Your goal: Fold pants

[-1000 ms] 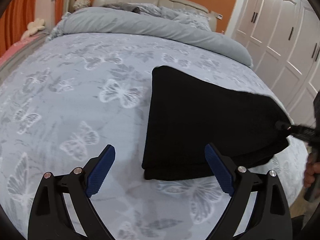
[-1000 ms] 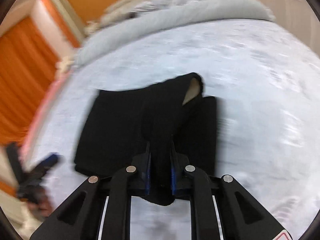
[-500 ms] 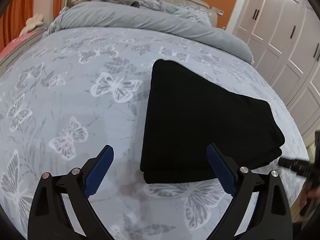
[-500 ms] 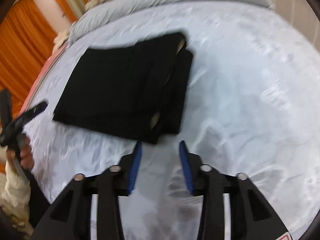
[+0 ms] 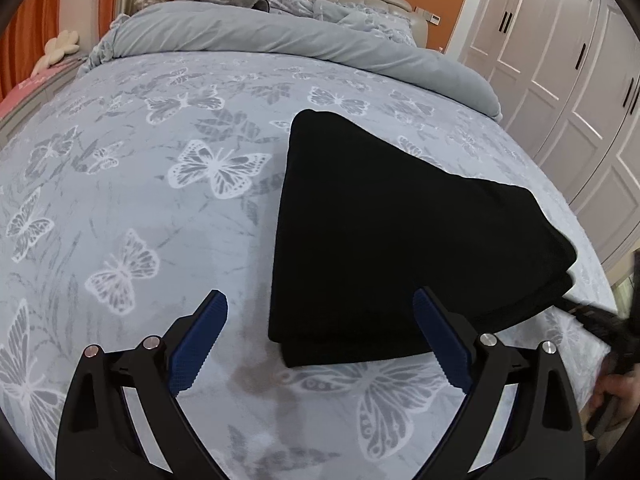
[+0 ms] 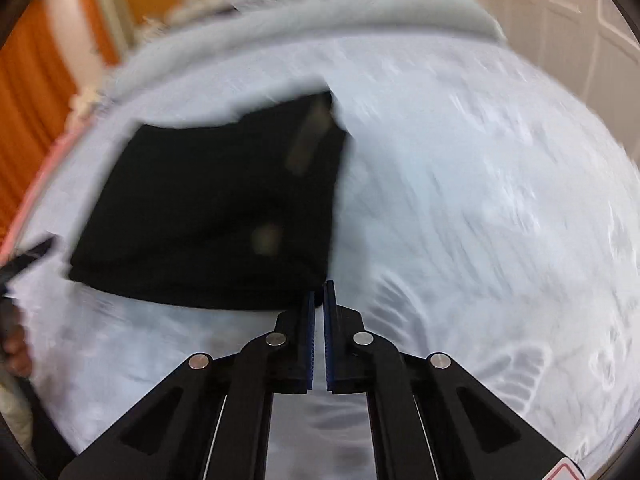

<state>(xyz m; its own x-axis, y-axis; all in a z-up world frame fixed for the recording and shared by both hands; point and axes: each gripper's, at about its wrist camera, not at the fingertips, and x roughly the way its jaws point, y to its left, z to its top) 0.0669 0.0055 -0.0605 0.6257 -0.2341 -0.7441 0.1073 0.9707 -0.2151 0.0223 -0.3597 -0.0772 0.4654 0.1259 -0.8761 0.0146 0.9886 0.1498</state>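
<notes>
The right gripper has let go of the pants and its jaws have snapped together again, empty, just off the bundle's near corner. The left gripper hangs wide open, holding nothing. The pants lie folded near the bed's right edge, so folding looks finished.

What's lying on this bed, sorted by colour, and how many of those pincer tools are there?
Black: 1, the folded pants
Grey: 1, the rolled-back duvet
Pale blue: 1, the butterfly sheet
Pincer tools: 2, the left gripper open and the right gripper shut with nothing visibly between its pads
Total: 5
</notes>
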